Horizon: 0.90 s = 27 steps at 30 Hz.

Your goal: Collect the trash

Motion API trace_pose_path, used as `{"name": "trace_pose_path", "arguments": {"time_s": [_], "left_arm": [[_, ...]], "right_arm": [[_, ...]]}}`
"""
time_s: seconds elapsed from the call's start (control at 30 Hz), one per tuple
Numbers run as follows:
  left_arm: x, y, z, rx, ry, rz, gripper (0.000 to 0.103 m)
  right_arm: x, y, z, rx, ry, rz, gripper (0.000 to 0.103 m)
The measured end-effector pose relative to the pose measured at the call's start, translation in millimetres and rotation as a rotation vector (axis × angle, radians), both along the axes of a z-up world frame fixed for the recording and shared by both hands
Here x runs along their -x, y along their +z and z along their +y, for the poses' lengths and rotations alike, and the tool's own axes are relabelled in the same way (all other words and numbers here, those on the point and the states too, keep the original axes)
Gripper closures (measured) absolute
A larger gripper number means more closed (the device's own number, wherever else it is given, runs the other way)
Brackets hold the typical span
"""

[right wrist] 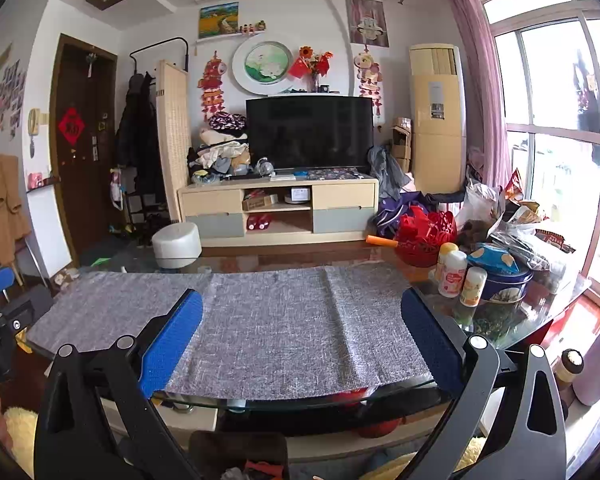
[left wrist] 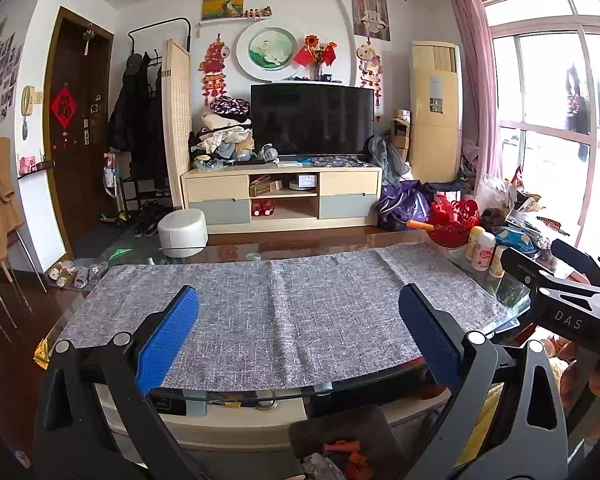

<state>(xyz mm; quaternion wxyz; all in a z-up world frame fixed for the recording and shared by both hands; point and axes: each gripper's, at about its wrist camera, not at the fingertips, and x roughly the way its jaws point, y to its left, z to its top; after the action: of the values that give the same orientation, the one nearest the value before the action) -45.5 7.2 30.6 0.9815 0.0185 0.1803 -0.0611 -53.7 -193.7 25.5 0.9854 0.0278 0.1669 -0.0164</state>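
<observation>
both the left gripper (left wrist: 300, 336) and right gripper (right wrist: 302, 336) gape empty over a bare grey mat (left wrist: 276, 312) ahead of the jaws, so collecting looks finished or not yet begun.

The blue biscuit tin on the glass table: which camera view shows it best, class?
The right wrist view. There the blue biscuit tin shows its printed side wall behind three small bottles, a blue packet resting on top. The left wrist view hides the tin's body behind the right gripper; only the blue packet shows.

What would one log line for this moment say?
left tongs: open, empty | right tongs: open, empty | grey mat: bare | trash: none held
</observation>
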Motion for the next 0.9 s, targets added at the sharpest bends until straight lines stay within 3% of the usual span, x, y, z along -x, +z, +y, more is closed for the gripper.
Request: {"name": "trace_pose_path", "arguments": {"time_s": [0.9], "left_arm": [[-1.7,1.9,-4.9,-0.008,0.012,0.016,0.008]], "right_arm": [[-0.5,2.8,-0.4,-0.006,-0.012,0.006,0.003]]}}
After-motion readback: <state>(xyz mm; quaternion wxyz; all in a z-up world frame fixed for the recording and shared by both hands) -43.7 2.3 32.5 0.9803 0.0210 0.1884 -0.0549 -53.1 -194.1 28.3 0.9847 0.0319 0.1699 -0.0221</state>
